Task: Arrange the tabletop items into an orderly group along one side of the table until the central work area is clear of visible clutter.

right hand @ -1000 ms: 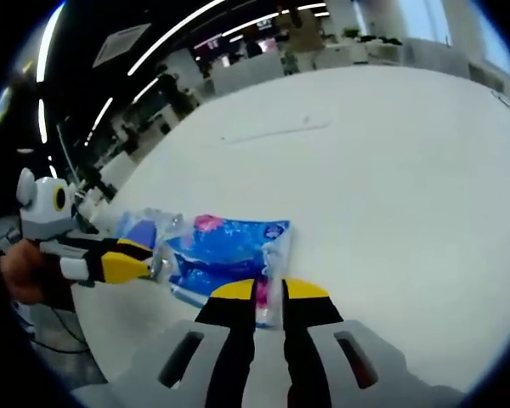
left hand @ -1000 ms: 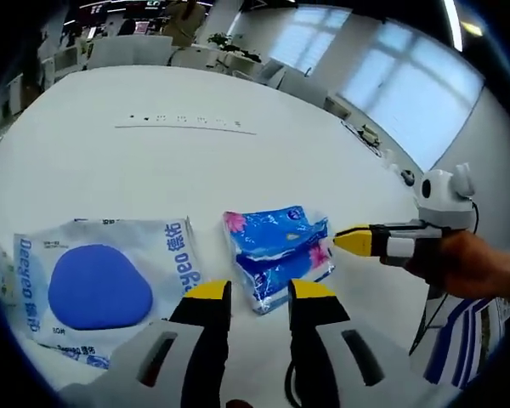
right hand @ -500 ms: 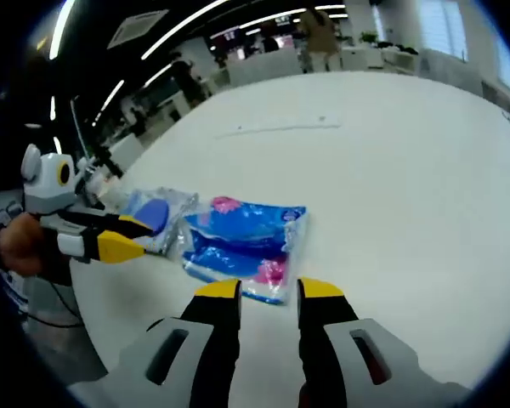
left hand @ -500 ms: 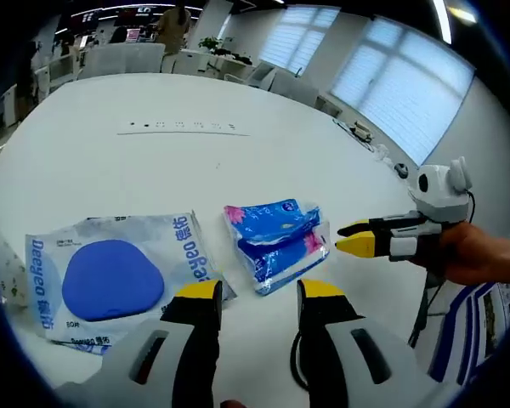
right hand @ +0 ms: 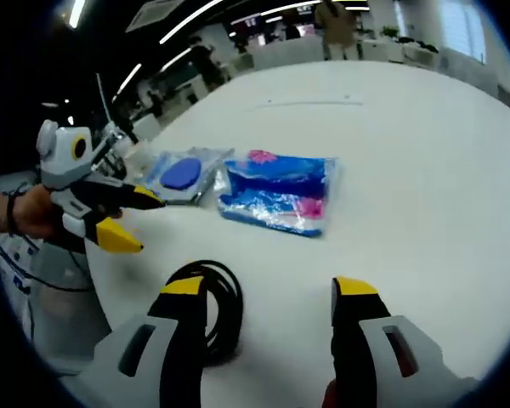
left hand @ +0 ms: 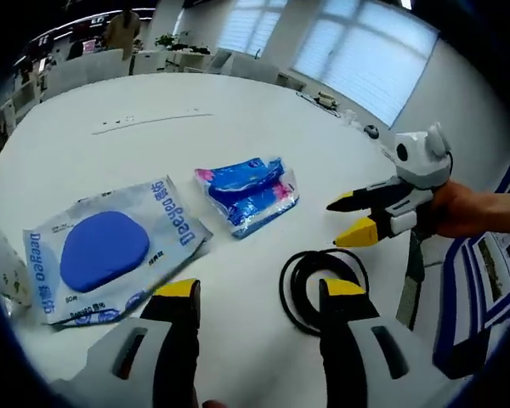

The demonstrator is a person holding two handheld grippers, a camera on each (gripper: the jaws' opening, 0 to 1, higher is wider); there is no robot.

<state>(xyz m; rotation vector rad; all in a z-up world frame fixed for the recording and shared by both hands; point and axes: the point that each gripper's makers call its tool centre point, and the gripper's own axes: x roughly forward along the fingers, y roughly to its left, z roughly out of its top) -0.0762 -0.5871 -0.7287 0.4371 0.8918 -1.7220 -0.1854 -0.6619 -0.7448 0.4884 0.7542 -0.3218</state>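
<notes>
Since the cable lies coiled and floppy on the desk near my left gripper, whose jaws stand wide and empty, I'd pinch several loops together.

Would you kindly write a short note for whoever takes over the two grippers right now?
Left gripper: open, holding nothing, above the table.
Right gripper: open, holding nothing.
The wet wipes pack with the blue lid and the blue tissue pack lie side by side, apart. The coiled black cable lies closer to both grippers, in front of the left gripper's jaws.
Done: the two packs are set close together.
Left: the cable sits apart from the packs; it probably goes next to them. A crumpled clear packet beside the wipes may also need tidying.
</notes>
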